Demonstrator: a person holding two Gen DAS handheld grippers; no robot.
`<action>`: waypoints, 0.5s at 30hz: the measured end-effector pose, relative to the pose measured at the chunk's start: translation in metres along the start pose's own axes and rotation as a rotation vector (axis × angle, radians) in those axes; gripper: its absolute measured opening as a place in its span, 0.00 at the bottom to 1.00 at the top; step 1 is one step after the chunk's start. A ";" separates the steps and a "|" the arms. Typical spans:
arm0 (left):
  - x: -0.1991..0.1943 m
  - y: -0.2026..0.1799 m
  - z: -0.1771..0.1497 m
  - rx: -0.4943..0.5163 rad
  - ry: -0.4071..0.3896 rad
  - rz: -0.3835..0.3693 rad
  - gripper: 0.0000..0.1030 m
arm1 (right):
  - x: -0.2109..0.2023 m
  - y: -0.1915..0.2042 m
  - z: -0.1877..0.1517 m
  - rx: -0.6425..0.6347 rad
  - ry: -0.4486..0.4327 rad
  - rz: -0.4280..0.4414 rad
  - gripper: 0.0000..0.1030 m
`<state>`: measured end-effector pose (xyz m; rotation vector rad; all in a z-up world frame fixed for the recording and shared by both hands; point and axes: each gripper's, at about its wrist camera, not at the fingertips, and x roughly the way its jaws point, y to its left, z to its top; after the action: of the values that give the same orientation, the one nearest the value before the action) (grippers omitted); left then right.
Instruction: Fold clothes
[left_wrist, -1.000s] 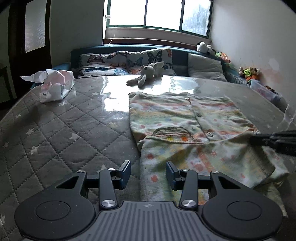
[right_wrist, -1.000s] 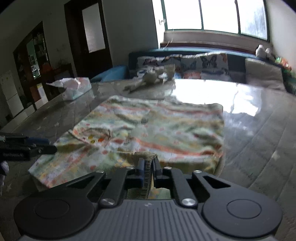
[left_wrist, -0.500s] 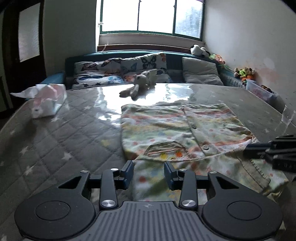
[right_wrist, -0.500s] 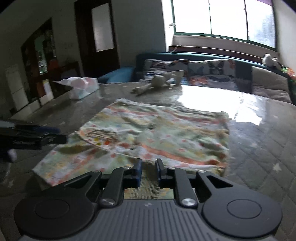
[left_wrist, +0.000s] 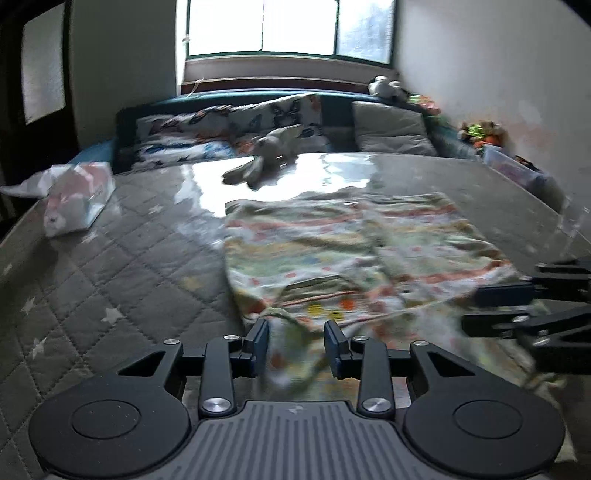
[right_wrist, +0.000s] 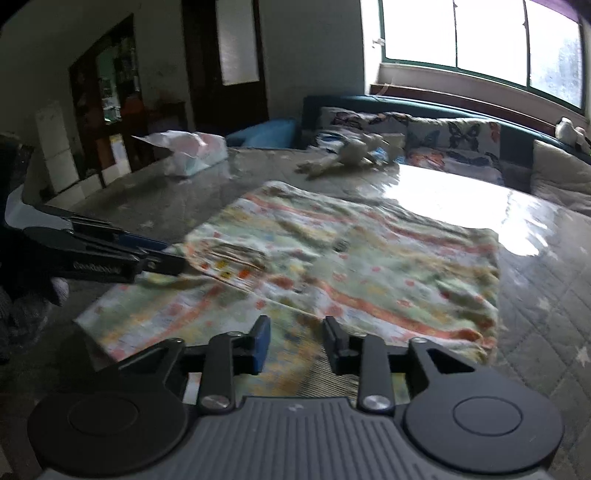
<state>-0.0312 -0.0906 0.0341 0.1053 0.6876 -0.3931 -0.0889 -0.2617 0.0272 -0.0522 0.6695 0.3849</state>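
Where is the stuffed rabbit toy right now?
In both wrist views the stuffed rabbit toy lies at the far end of the quilted mattress, just beyond the patterned garment and in front of the butterfly pillows.

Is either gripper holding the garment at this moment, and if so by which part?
Neither. The right gripper is opening above the patterned garment, pads clear. The left gripper straddles a raised fold without pressing it.
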 end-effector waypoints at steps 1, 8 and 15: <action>-0.003 -0.004 -0.001 0.013 -0.003 -0.011 0.35 | 0.000 0.004 0.001 -0.010 -0.003 0.015 0.34; -0.012 -0.027 -0.014 0.112 0.004 -0.068 0.35 | 0.003 0.020 -0.009 -0.082 0.040 0.048 0.34; -0.023 -0.041 -0.029 0.179 0.009 -0.102 0.35 | -0.020 0.022 -0.027 -0.108 0.060 0.040 0.35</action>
<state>-0.0806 -0.1148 0.0273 0.2423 0.6676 -0.5523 -0.1274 -0.2524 0.0204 -0.1542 0.7095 0.4590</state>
